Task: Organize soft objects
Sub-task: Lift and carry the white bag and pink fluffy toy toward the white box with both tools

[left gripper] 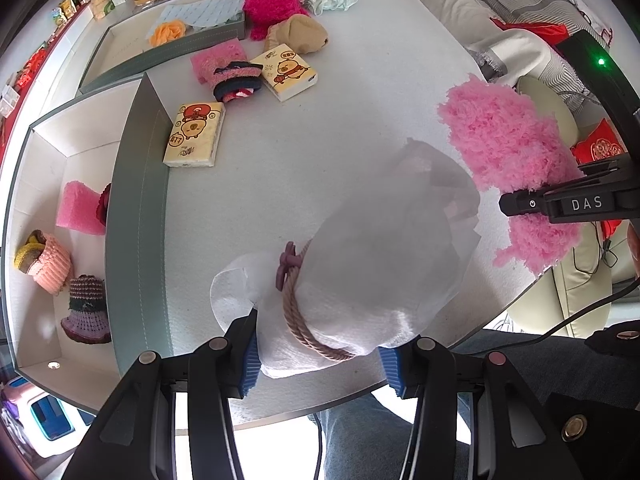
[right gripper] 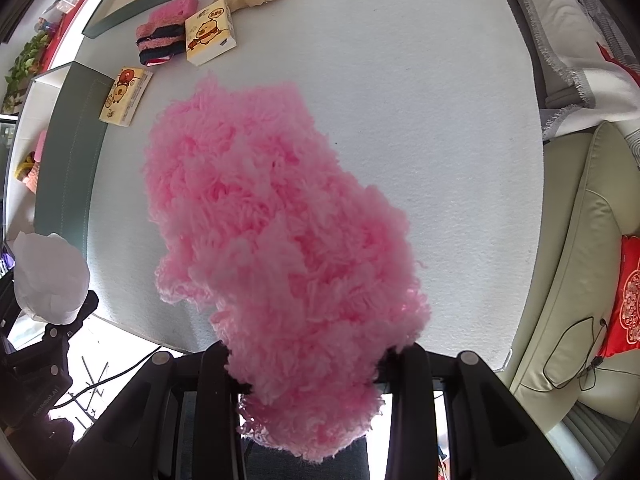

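The left gripper (left gripper: 320,356) clamps the tied neck of a white wrapped bundle (left gripper: 360,280) bound with a brown cord (left gripper: 296,300), held over the near edge of the white table (left gripper: 320,120). The right gripper (right gripper: 310,364) is closed tight on a fluffy pink yarn piece (right gripper: 276,232), hanging above the table's right side. To the left sits an open box (left gripper: 136,216) holding knitted items, and 2 tissue packs (left gripper: 196,134) lie on the table farther away, near a pink sponge (left gripper: 216,60).

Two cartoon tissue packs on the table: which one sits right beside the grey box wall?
The flat-lying tissue pack, next to the grey box wall. The other pack lies farther off, beside the dark knitted piece.
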Demonstrator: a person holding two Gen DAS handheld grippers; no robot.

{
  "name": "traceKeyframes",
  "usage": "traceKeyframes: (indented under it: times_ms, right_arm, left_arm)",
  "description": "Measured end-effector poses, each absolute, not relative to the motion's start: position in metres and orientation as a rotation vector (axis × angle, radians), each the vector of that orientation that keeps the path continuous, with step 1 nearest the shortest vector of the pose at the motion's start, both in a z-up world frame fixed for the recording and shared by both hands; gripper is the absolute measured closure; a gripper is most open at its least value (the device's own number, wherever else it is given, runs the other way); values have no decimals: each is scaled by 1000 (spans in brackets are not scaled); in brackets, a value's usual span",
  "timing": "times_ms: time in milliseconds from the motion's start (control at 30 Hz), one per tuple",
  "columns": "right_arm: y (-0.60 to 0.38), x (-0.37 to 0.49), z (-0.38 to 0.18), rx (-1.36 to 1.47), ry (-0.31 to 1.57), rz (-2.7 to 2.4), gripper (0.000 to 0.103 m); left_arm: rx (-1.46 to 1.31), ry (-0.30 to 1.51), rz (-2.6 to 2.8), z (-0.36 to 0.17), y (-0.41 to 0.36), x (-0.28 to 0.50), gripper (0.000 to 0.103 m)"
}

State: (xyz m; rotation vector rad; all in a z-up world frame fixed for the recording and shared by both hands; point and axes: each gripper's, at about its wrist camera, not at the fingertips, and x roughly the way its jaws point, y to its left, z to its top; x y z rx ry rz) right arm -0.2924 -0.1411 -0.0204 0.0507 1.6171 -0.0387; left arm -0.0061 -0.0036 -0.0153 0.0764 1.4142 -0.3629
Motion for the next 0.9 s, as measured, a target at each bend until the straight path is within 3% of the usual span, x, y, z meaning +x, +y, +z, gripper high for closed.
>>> traceKeyframes:
  times_ms: [900]
  right_arm:
    - [-160,-293,-24,18,1625,-56,67]
  left_arm:
    - [36,1406,-351,-18,0,-7,53]
